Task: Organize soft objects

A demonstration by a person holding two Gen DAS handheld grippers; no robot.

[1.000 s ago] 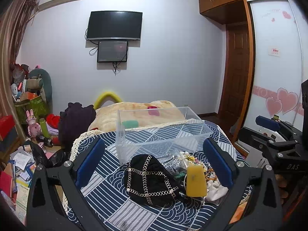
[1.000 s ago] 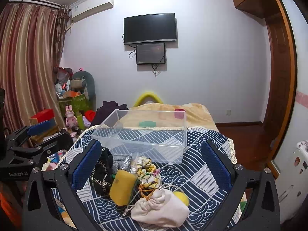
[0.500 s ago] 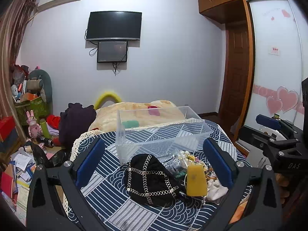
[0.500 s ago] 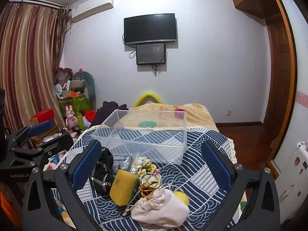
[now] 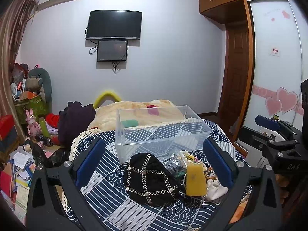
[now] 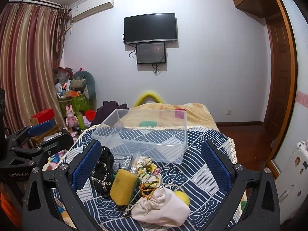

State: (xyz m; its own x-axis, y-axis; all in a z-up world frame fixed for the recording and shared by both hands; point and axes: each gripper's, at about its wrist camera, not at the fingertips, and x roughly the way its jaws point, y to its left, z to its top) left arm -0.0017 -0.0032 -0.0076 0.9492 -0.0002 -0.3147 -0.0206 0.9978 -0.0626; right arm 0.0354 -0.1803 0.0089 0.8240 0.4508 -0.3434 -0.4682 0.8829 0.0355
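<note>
A pile of soft things lies on the blue patterned cloth (image 5: 107,175): a black chain-trimmed pouch (image 5: 150,176), a yellow sponge (image 5: 195,180), a cream drawstring bag (image 6: 163,207), a floral scrunchie (image 6: 148,170), a silver pouch (image 6: 122,159) and a yellow ball (image 6: 182,196). Behind them stands an empty clear plastic box (image 5: 159,132), also in the right wrist view (image 6: 146,134). My left gripper (image 5: 154,163) is open above the black pouch, holding nothing. My right gripper (image 6: 150,165) is open above the sponge and scrunchie, holding nothing.
A beige blanket (image 5: 134,111) with a green item and a pink item lies beyond the box. A dark garment (image 5: 75,119) and floor clutter (image 5: 21,161) are at the left. A wooden door (image 5: 237,73) and a wardrobe (image 5: 275,61) are at the right.
</note>
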